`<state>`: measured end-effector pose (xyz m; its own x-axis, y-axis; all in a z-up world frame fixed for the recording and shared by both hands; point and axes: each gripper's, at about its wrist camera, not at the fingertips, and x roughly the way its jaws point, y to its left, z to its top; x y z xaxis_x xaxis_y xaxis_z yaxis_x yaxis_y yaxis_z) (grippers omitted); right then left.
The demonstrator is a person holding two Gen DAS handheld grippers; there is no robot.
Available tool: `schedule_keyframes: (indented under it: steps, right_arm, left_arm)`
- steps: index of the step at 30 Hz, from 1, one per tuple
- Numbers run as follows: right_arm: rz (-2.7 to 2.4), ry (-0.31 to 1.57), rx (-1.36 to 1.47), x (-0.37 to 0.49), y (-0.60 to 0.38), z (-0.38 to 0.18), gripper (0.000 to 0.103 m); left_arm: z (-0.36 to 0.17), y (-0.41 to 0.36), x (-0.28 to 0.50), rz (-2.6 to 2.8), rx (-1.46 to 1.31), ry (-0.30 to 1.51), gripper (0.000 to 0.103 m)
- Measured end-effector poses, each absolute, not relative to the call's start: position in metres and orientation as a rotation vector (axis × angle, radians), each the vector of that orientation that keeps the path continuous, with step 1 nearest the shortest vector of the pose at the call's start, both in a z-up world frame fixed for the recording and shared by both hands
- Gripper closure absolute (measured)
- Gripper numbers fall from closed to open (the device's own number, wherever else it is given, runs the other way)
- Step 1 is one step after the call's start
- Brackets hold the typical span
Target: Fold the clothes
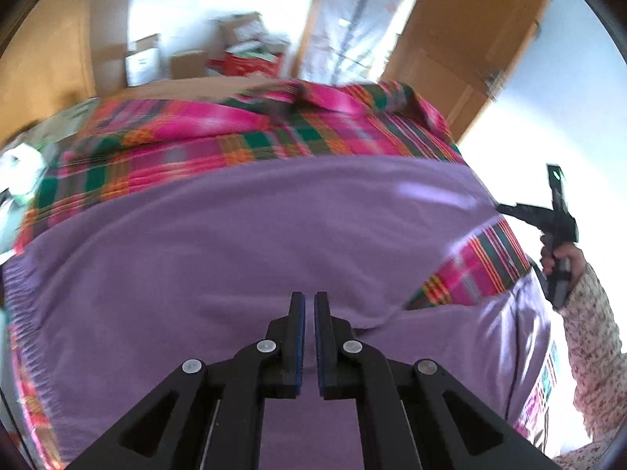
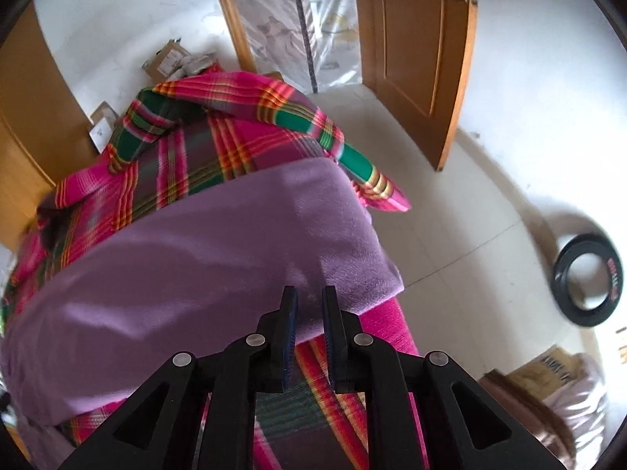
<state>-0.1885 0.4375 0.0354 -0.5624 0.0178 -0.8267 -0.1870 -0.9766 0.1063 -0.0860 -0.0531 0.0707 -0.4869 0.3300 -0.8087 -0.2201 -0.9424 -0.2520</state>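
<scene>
Room: white tiled floor (image 2: pixel 462 211), a wooden door (image 2: pixel 415 39) standing ajar, cardboard boxes (image 1: pixel 188 62) against the far wall, and a black ring (image 2: pixel 588 274) lying on the tiles.
Surface: we are working over a plaid cloth (image 1: pixel 196 133) in pink, green and orange that covers what looks like a bed or table; its far end is bunched and rumpled.
Garment: the purple fleece piece (image 1: pixel 235 235) lies spread across the plaid cloth, filling the middle of both views; its right-hand end sits at the edge of the surface, just above the drop to the floor.
Left gripper (image 1: pixel 309 301): our fingers sit nearly together with only a thin slit between the blue pads, and no fabric shows in the slit; it hovers over the purple fabric near a fold where a wedge of plaid peeks through.
Right gripper (image 2: pixel 309 297): a narrow gap shows between its fingers, nothing caught in it, tips over the right-hand end of the fleece.
Hand (image 1: pixel 560 258): from the left view we see it wrapped round the right tool's handle, in a floral sleeve (image 1: pixel 595 337).
Stage: we judge the fleece is laid out and the next grab not yet made.
Risk: pinching low could catch the plaid cloth together with the fleece and drag both.
Risk: fleece at the edge could slide off toward the floor if we tug unevenly.
Risk: blur in the left view makes the hem hard to place.
</scene>
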Motion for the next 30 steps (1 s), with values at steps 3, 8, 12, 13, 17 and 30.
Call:
schedule_keyframes:
  steps: [3,8,12,13,17,30]
  right_arm:
    - [2.788,0.168,-1.387,-0.185,0.402,0.052,0.089]
    - [2.991,0.018,-1.474,-0.183,0.322,0.063,0.089]
    - [3.086,-0.094,-1.579,-0.188,0.256,0.053,0.089]
    - [3.101,-0.133,-1.61,-0.19,0.237,0.049,0.089]
    - [3.145,-0.271,-1.694,-0.192,0.177,0.037,0.089]
    - [3.206,-0.409,-1.772,-0.221,0.076,0.015,0.089]
  left_arm:
    - [0.076,-0.089,-0.085,2.533,-1.377,-0.245,0.099]
    - [0.073,-0.141,-0.082,2.607,-1.417,-0.353,0.098]
    - [0.061,-0.177,-0.079,2.644,-1.465,-0.432,0.098]
    - [0.06,-0.182,-0.078,2.647,-1.472,-0.444,0.098]
    - [0.053,-0.202,-0.083,2.655,-1.498,-0.463,0.098]
    - [0.022,-0.241,-0.14,2.639,-1.593,-0.474,0.098]
